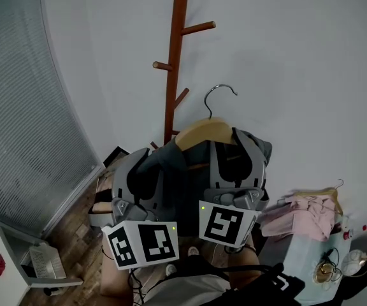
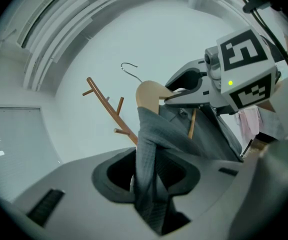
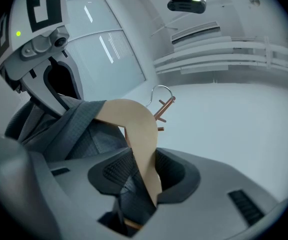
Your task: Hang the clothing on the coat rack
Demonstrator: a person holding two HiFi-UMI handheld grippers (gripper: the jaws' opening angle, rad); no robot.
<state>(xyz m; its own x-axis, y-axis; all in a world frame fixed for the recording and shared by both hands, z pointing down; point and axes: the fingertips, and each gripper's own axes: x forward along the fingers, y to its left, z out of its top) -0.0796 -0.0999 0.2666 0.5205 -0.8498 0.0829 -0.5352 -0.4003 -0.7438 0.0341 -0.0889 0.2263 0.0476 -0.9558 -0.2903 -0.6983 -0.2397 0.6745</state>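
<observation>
Left tongs (image 2: pixel 151 184) pinch the grey jacket (image 2: pixel 156 134), right tongs (image 3: pixel 144 184) clamp the hanger (image 3: pixel 136 129). If it tilts, its hook (image 1: pixel 220 94) may miss the coat rack (image 1: pixel 174 62).

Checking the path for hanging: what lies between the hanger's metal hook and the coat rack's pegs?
Nothing: in the head view the stretch between the hanger hook and the coat rack is bare, with only white wall behind.

Head looks down, others seemingly up, sharing hanger (image 1: pixel 202 131).
</observation>
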